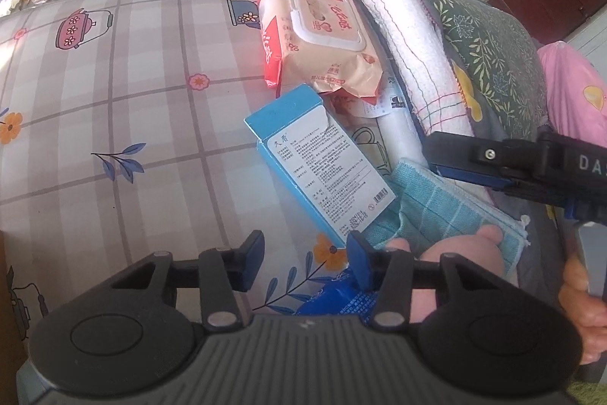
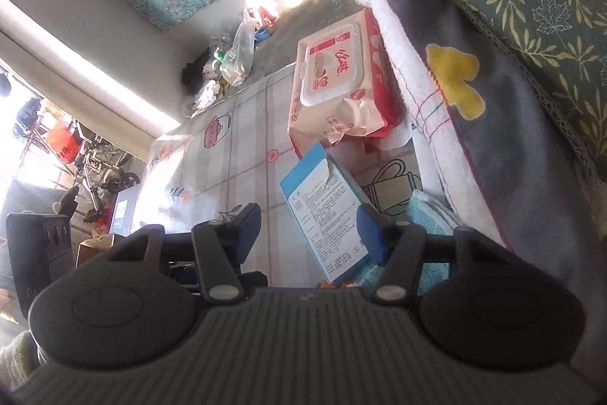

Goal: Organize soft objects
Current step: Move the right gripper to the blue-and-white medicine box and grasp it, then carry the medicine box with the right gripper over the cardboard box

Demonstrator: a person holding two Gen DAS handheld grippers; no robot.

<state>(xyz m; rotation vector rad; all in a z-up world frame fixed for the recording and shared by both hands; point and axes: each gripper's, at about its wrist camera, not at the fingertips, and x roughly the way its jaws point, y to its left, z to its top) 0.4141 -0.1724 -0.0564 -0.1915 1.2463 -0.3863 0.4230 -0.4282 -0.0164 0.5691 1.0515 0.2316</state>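
Several soft things lie unsorted on the checked bed sheet (image 1: 114, 93): a wipes pack (image 1: 322, 37), a rolled white towel (image 1: 394, 37) beside it, a blue cloth (image 1: 447, 207) and a blue box (image 1: 322, 162) (hardly soft). Sorting looks barely begun. Both the left hand-held gripper (image 1: 305, 259) and the right hand-held gripper (image 2: 309, 234) stand partly open, gripping nothing.

Bed (image 1: 132, 93) with checked, flower-printed sheet, bearing wet-wipes pack (image 1: 322, 37), blue box (image 1: 322, 162), folded teal cloth (image 1: 455, 207), rolled white towel (image 1: 398, 21).
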